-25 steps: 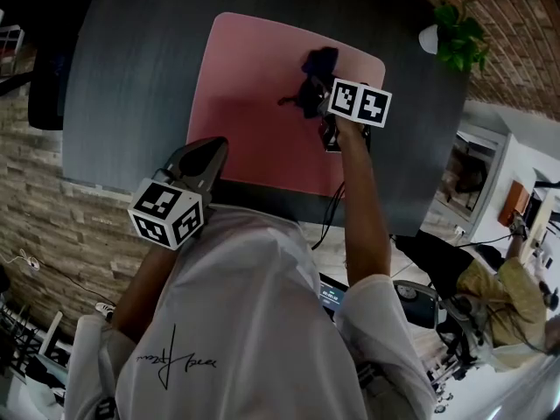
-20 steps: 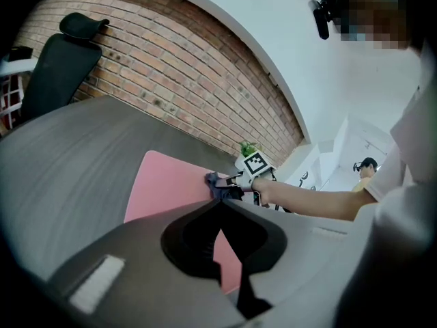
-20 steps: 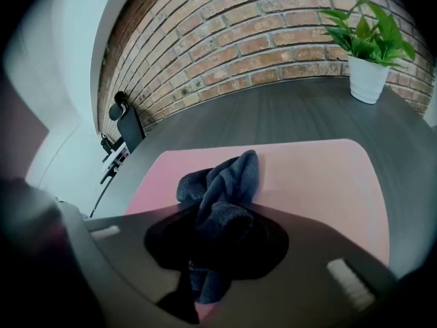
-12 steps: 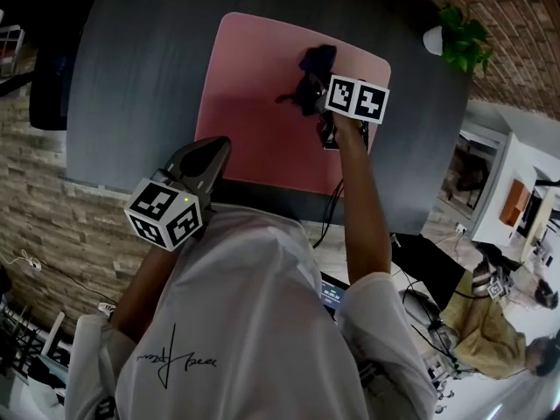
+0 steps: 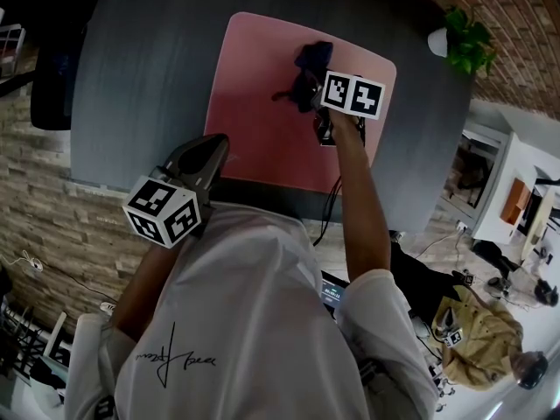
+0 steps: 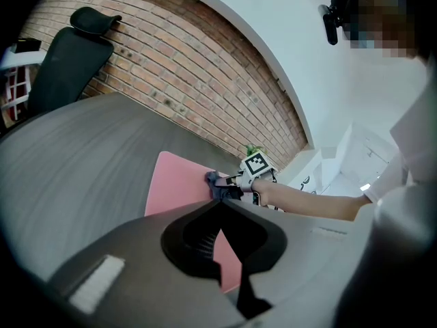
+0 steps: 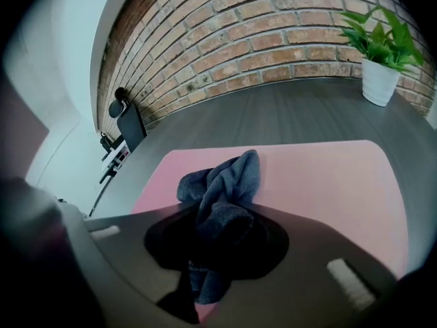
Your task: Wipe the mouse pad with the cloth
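Since a second ago the right claw (image 5: pixel 311 91) has dragged the cloth (image 5: pixel 313 56) a little to the left along the far strip of the mouse pad (image 5: pixel 262 112), and the left claw (image 5: pixel 217 140) has hardly budged. Going left to right: the left claw hangs at the near edge of the dark table (image 5: pixel 140 77), jaws pinched together with nothing between them, and the pink pad lies straight ahead of its tips. From its own camera you look over the closed tips at the pad, with the other claw working at the pad's far end. Further right, the right claw is clamped on the dark blue cloth. A bunched wad of it fills the gap between the jaws, and the loose end flops out ahead of the tips onto the pad. Off to that claw's right, well apart from it, a small potted plant (image 7: pixel 379 53) stands near the brick wall. As for progress, I'd say the wiping is underway but nowhere near finished. The cloth is only touching the far strip, and the big stretch of pad behind the claw, toward the person, looks like it has yet to get a pass. I can't spot any dirt or streaks, so there's no telling which bits are actually clean.
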Demonstrator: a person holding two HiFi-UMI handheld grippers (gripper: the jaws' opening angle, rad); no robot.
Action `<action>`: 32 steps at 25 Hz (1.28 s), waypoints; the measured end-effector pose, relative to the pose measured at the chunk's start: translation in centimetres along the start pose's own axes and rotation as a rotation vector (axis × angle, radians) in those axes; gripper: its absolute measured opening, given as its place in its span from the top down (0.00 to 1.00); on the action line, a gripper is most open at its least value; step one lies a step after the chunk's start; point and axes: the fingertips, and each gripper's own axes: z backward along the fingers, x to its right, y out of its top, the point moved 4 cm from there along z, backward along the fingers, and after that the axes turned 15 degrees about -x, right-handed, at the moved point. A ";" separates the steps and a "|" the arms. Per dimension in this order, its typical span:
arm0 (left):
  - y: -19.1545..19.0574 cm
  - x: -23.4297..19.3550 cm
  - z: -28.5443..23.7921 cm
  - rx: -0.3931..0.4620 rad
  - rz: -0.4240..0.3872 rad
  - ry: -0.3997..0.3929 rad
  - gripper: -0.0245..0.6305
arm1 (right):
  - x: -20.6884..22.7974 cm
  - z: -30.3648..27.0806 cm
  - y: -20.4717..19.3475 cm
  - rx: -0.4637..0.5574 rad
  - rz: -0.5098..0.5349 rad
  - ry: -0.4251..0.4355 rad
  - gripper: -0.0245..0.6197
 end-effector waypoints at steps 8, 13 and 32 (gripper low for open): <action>0.1 -1.2 0.8 -0.011 0.001 -0.002 0.94 | -2.3 -1.1 1.0 -0.011 0.023 0.023 0.81; 0.1 -2.2 1.7 -0.005 0.009 0.004 0.94 | -4.2 -2.1 1.3 -0.014 0.033 0.032 0.81; 0.1 -4.0 2.8 -0.028 0.007 0.001 0.94 | -9.4 -4.3 1.1 -0.020 0.105 0.050 0.81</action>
